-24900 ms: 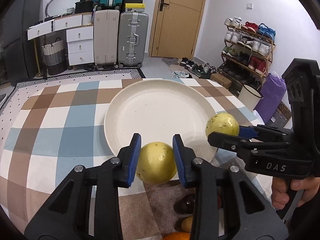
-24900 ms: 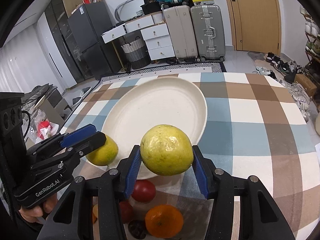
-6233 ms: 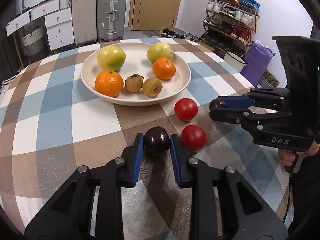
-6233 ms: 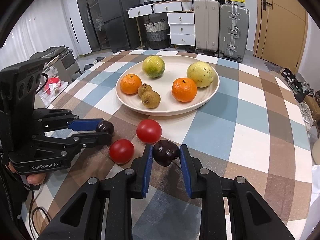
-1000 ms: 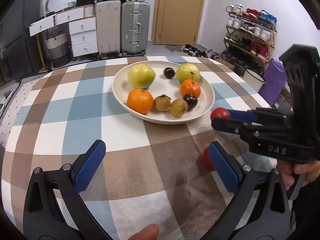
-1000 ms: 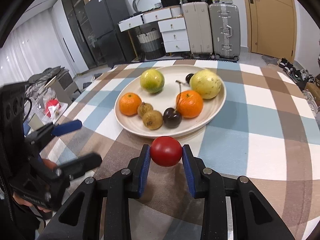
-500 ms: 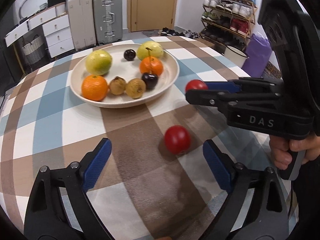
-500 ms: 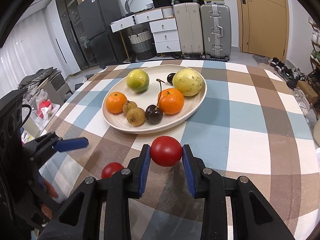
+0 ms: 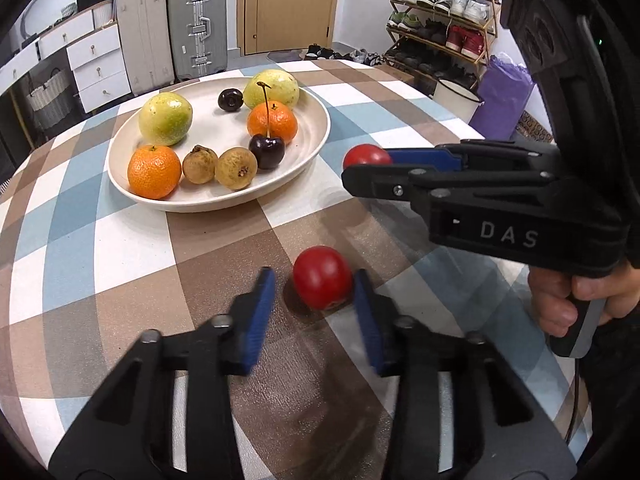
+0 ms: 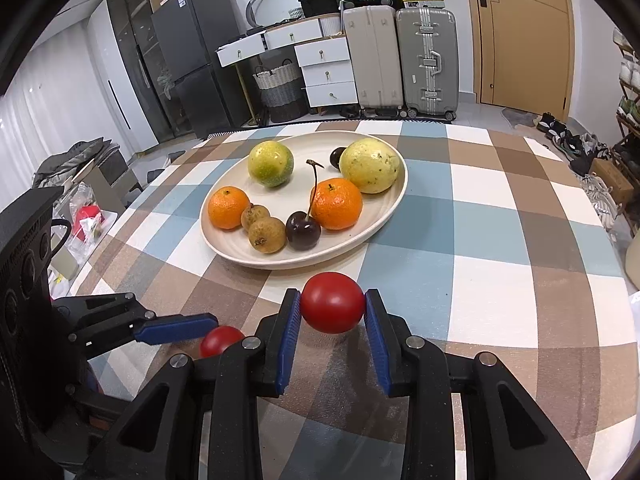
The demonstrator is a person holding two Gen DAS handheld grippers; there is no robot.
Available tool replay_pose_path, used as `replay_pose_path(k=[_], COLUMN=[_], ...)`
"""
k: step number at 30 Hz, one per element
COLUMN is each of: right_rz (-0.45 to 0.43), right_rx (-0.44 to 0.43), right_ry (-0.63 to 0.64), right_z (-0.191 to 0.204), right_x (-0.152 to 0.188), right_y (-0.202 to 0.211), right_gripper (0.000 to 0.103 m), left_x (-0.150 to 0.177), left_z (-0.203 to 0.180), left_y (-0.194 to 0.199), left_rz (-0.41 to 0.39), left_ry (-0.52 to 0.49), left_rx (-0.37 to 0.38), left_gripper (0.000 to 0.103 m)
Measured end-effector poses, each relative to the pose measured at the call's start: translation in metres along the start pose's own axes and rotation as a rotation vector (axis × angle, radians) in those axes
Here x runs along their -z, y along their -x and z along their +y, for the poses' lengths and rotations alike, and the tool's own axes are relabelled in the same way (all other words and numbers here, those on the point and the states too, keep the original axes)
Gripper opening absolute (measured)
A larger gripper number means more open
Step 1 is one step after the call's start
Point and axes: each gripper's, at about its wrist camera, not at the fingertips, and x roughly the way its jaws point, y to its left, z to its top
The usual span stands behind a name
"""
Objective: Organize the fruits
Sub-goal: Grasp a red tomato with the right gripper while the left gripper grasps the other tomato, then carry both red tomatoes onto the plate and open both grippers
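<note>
A table [image 9: 132, 248] covered in a brown, blue and white checked cloth was seen carrying a wide cream ceramic plate [image 9: 316, 136] filled with fruit. The right tool [image 10: 332, 310] was clenched on a round red tomato [image 10: 332, 302], which was held just above the cloth before the plate's near rim. The left tool [image 9: 314, 294] had just been closing around a second red tomato [image 9: 322, 276] lying on the table; its right pad was touching the tomato, a gap being left at the other.
</note>
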Motion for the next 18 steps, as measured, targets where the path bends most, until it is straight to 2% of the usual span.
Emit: replay_pose_path(k=[11, 18], right_rz=[0.001, -0.028], right_rx=[0.004, -0.009], right_ry=[-0.009, -0.013], right_z=[-0.003, -0.003], right_x=[0.004, 0.004], right_y=[-0.001, 0.005], right_gripper=[0.033, 0.033], left_x=[0.002, 0.001], left_z=[0.010, 0.025], left_y=[0.014, 0.026], left_rz=[-0.053, -0.114], left_ry=[0.043, 0.087], left_rx=[0.017, -0.026], left_gripper=[0.026, 0.026])
